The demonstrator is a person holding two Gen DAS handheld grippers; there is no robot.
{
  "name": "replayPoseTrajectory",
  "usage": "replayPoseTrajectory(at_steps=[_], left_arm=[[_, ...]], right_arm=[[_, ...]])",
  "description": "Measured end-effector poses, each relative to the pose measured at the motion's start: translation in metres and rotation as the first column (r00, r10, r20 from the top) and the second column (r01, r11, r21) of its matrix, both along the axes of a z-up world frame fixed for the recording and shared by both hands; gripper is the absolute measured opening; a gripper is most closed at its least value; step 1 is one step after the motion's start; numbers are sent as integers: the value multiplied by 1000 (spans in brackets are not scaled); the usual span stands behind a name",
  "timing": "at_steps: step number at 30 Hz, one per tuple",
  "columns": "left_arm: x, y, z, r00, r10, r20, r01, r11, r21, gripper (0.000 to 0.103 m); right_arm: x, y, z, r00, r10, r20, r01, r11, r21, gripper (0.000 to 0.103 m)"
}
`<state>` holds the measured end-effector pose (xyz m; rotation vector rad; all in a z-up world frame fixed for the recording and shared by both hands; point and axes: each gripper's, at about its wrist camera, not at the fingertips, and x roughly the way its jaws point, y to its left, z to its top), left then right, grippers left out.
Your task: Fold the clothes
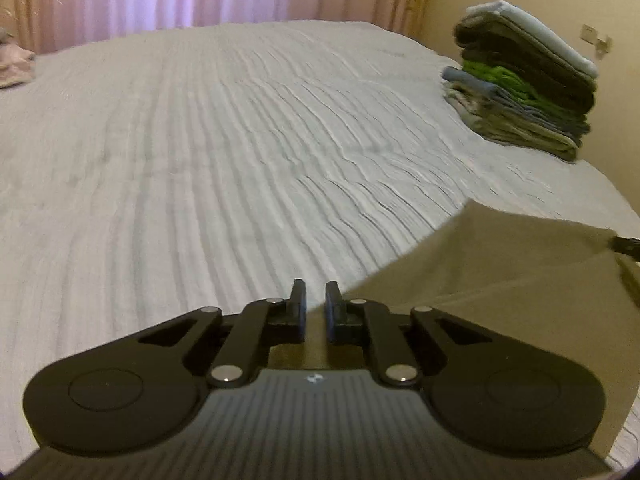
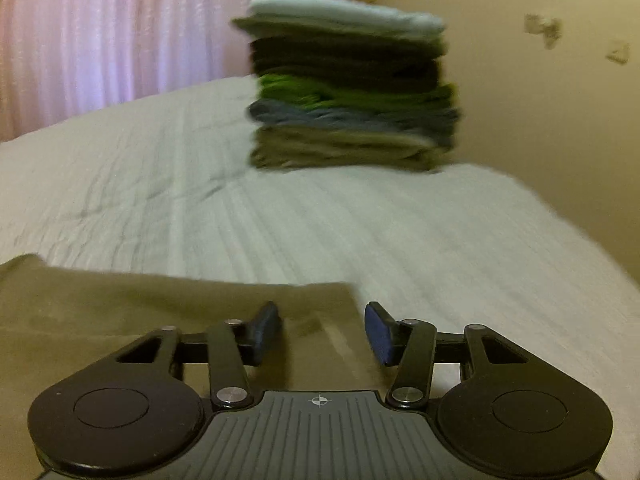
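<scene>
Lying flat on a ribbed white bedspread (image 1: 200,140), an olive garment (image 1: 500,280) fills the 4 o'clock corner of the left view, its edge running past the left gripper (image 1: 315,308), whose fingers stand narrowly parted, gripping nothing. The right gripper (image 2: 322,330) hangs wide open over the garment's far corner. A stack of folded clothes (image 2: 348,88) sits at 12 o'clock; open bedspread lies between.

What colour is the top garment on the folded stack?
Pale blue-grey top garment, clearest in the left wrist view.
</scene>
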<state>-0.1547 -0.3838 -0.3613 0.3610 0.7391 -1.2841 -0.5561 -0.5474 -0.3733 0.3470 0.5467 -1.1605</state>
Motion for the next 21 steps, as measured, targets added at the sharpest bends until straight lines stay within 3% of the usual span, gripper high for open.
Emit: replayPoseTrajectory(at_steps=[3,6,8,11,14,19,20,21], left_arm=[[-6,29,20,996,-25,-80,22,999,-36,9],[-33,61,29,989,-118,-88,114,992,-48,10],[-52,75,22,983,-162,-80,161,987,-19,11],[-64,89,3,993,-103,-64,105,994,35,11],[-71,104,11,998,-51,-39,52,998,37,11],[-90,122,27,999,-9,36,6,997,81,13],[-94,125,29,999,-4,41,0,996,90,16],[-96,130,31,999,-2,33,-1,995,100,19]], right_arm=[[-18,27,15,995,38,87,-39,999,4,51],[-25,65,19,988,119,97,-121,993,15,51],[-23,81,7,989,139,54,-142,988,52,51],[-24,90,-11,994,105,-16,-103,987,123,51],[-31,103,-11,999,34,-29,-29,987,160,51],[-41,135,6,997,-17,81,-1,977,213,51],[-42,138,9,994,-21,107,-4,973,229,54],[-42,146,13,992,-27,127,-5,970,244,71]])
